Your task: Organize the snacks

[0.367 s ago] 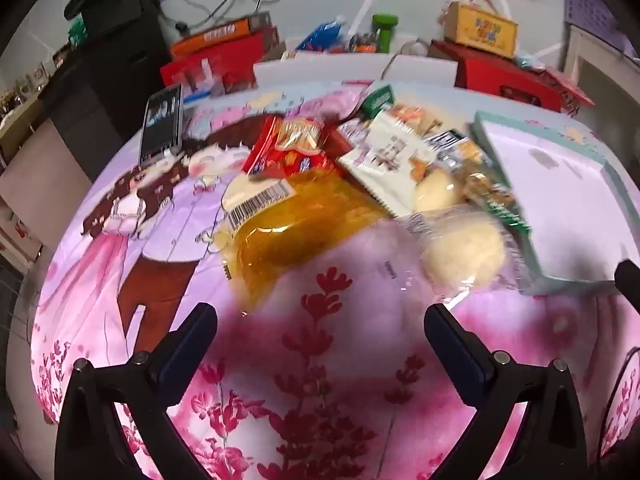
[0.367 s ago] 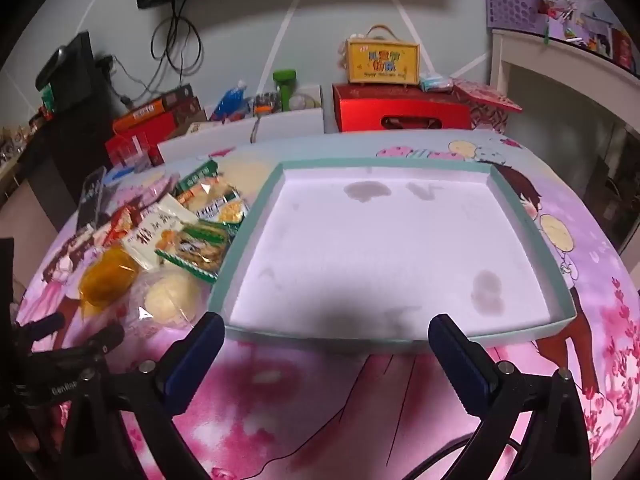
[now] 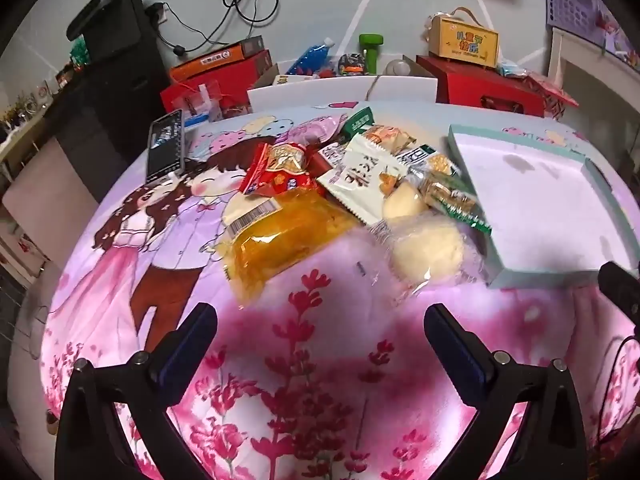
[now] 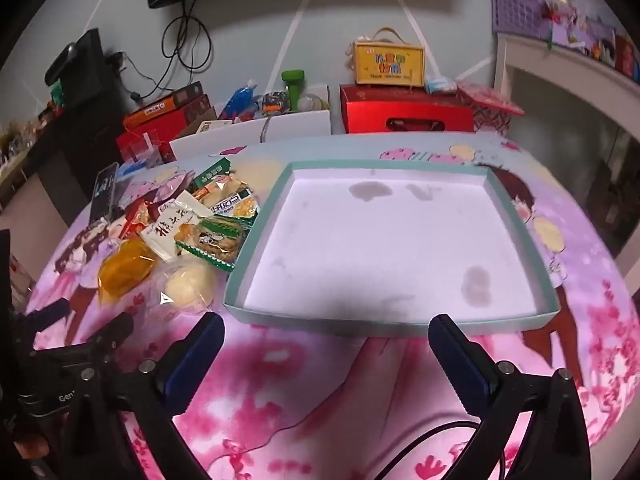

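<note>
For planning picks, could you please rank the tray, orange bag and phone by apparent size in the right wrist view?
1. tray
2. orange bag
3. phone, though it lies farther away, so its true size is unsure.

A barcode label sits on the orange packet, its digits too small to read. The white packet carries large black Chinese characters, and the yellow box behind the table bears red and blue Chinese characters; neither can be made out with certainty. The letters "Gen" stand on the black device at the lower left of the right wrist view; other packet print is illegible.
</note>
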